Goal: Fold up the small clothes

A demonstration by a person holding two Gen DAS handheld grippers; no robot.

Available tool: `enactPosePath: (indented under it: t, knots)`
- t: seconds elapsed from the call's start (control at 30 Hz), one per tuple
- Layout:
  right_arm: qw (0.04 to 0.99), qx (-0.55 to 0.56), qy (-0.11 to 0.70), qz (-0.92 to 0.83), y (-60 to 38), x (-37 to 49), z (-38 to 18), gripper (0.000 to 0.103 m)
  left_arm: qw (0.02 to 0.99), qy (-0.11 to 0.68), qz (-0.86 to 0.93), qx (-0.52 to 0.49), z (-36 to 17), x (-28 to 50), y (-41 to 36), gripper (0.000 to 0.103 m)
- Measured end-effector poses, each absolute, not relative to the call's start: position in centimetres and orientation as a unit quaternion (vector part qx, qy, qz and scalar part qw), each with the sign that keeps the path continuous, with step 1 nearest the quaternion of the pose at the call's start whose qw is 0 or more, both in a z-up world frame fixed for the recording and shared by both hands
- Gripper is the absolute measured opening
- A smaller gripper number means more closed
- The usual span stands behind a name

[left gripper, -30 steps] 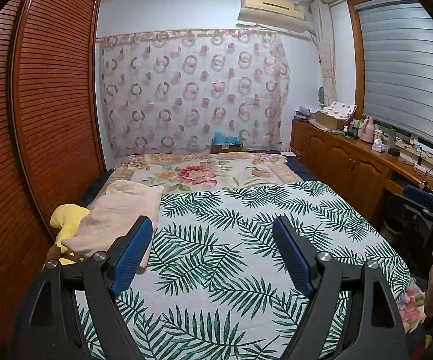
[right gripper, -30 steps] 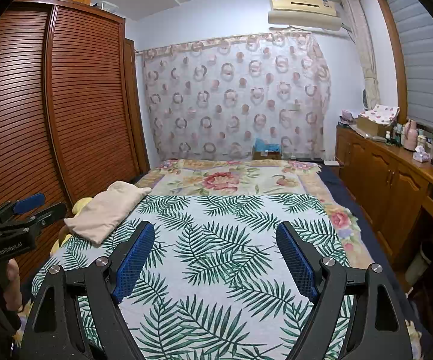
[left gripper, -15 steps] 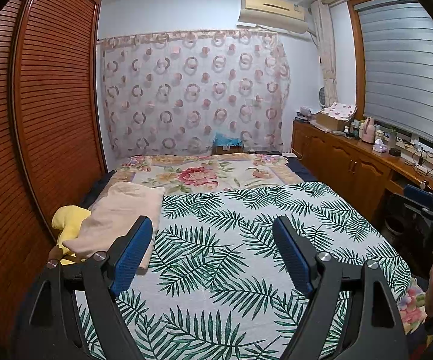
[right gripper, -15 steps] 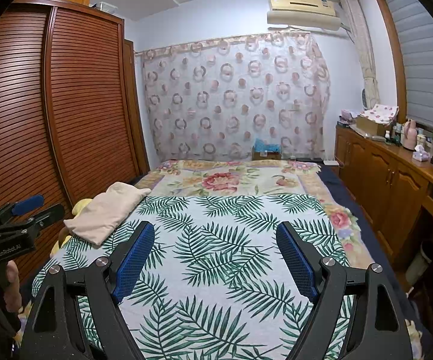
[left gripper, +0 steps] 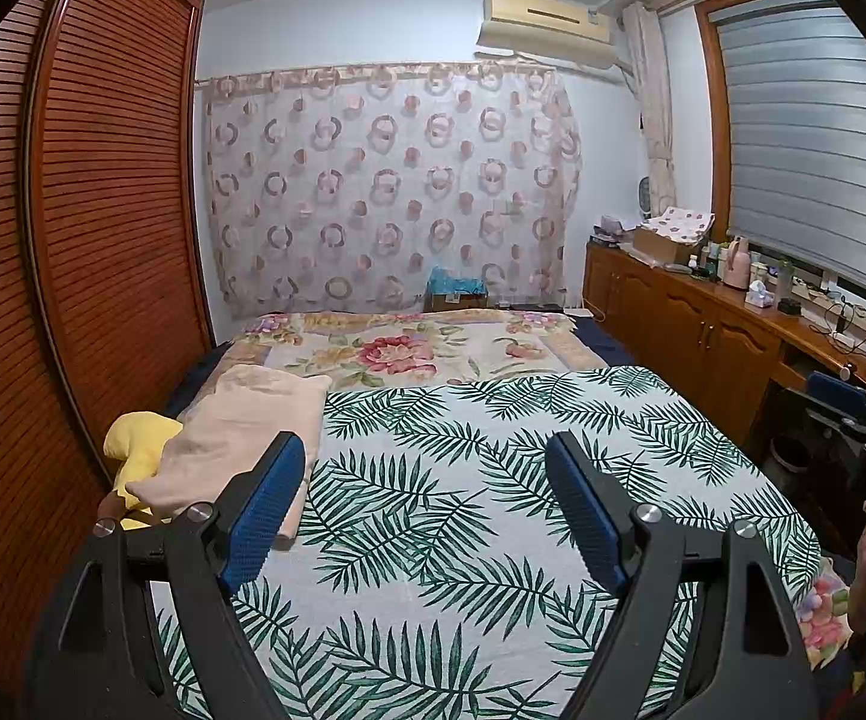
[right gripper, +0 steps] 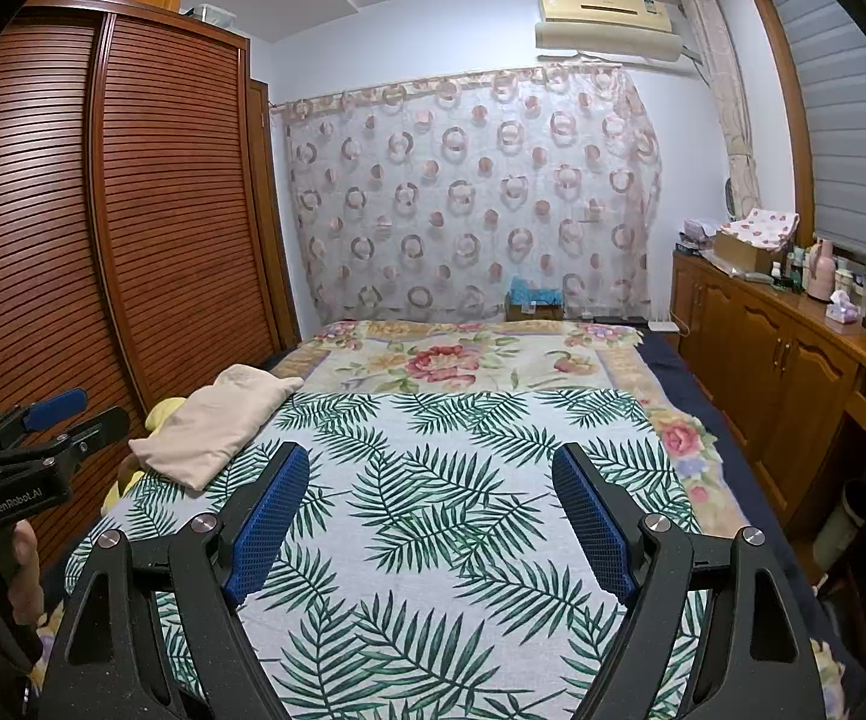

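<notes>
Beige folded cloth [left gripper: 241, 426] lies beyond the open left gripper [left gripper: 427, 498].

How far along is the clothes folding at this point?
Not started, by the look of it. Done: nothing; the beige cloth lies at the bed's left edge, over a yellow item, whether folded I cannot tell. In hand: nothing; the left gripper and right gripper are both open and empty above the leaf-print cover. Left: picking up and folding.

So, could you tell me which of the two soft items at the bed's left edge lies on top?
The beige folded cloth does; the yellow item only peeks out beneath it.
</notes>
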State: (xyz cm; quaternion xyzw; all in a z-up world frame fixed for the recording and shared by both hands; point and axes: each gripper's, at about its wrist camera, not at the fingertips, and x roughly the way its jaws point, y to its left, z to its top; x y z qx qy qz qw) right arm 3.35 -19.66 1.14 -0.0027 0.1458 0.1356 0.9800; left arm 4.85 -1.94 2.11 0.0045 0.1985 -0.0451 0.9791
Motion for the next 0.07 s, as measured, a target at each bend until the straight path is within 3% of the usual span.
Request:
enactPosePath:
  t: [0.07]
  knots:
    - [0.98,-0.003,0.146,0.136,-19.66,3.36,1.14,0.085,0.979,0.198,-0.045,0.004,2.1,4.86,-1.93,0.083]
